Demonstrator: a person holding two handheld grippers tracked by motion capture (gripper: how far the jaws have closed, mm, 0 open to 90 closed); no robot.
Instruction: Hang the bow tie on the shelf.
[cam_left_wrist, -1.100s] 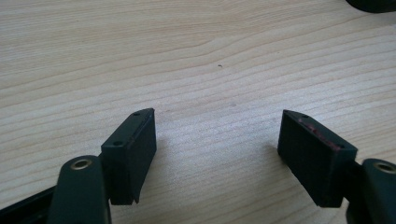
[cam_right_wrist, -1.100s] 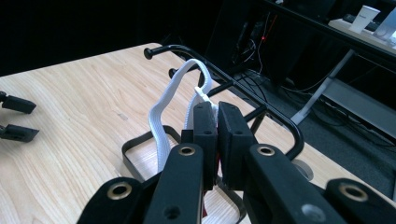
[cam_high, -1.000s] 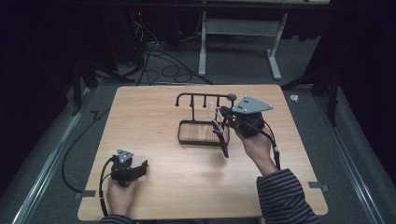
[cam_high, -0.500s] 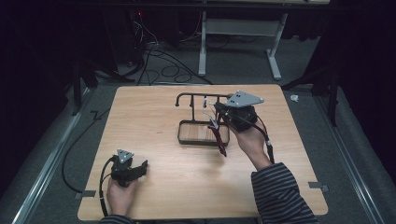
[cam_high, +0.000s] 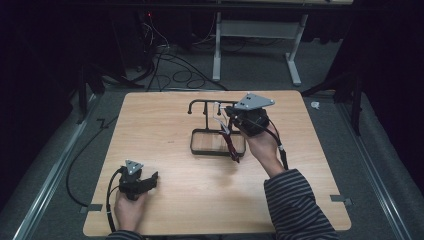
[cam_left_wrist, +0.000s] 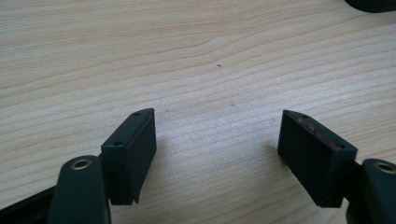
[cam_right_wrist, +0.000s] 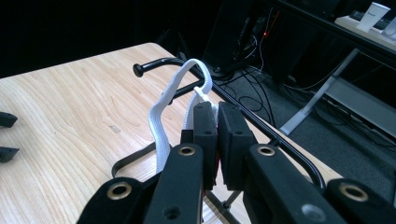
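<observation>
A black wire rack (cam_high: 200, 103) with a hook bar and a rectangular base stands at the table's middle. My right gripper (cam_high: 226, 115) hovers at the bar's right end, shut on a white strap (cam_right_wrist: 161, 121). The strap's loop hangs over the rack's bar (cam_right_wrist: 159, 63). My right gripper (cam_right_wrist: 217, 116) pinches the strap just below the loop, and red shows between the pads. Thin red cords (cam_high: 231, 146) dangle from it over the rack's base. My left gripper (cam_high: 152, 177) lies on the table at the front left. My left gripper (cam_left_wrist: 217, 135) is open, with bare wood between its pads.
The wooden table (cam_high: 165, 125) has its far edge just behind the rack. Cables (cam_high: 165, 60) and a white desk frame (cam_high: 255, 35) lie on the dark floor beyond it. A paper cup (cam_right_wrist: 376, 10) stands on a far desk.
My right gripper has shifted a little to the left along the rack's bar, still gripping the strap. The left gripper has stayed where it was.
</observation>
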